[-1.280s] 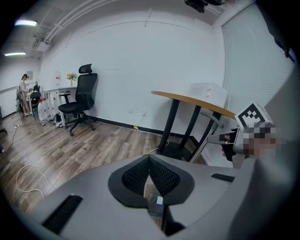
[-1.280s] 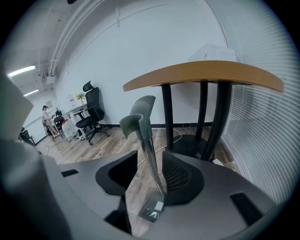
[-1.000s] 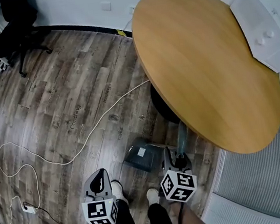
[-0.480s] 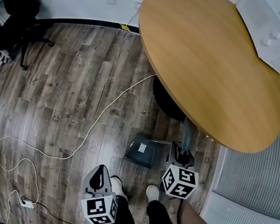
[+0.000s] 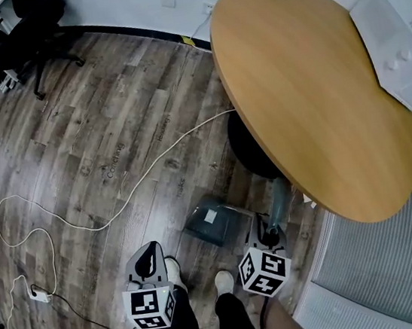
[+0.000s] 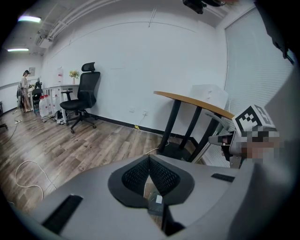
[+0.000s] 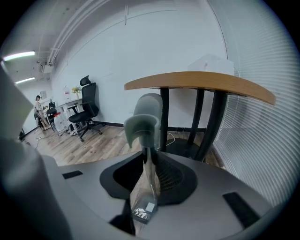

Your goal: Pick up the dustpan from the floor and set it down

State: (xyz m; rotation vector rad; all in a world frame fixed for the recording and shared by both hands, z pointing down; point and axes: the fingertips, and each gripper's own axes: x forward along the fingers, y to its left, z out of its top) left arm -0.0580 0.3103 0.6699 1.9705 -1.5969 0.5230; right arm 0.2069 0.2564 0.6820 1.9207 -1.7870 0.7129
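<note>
The dark grey dustpan (image 5: 213,223) lies on the wood floor in front of the person's feet, and its long grey-green handle (image 5: 277,207) rises beside the table leg. My right gripper (image 5: 264,229) is at that handle. In the right gripper view the handle (image 7: 143,124) stands between the pads of the right gripper (image 7: 149,161), which have just been closing and now press on it; the pan (image 7: 143,210) shows below. My left gripper (image 5: 148,253) hangs to the left, away from the dustpan. In its own view the left gripper (image 6: 149,161) is shut with nothing in it.
A round wooden table (image 5: 309,84) with a dark base (image 5: 250,150) stands just right of the dustpan, with a white box (image 5: 394,42) at its far edge. A white cable (image 5: 107,216) snakes over the floor at left. An office chair (image 5: 28,33) stands far left. A grey ribbed surface (image 5: 402,261) lies at right.
The right gripper's jaws have drawn in around the dustpan's handle. The head view has drifted a little. The left gripper has stayed where it was.
</note>
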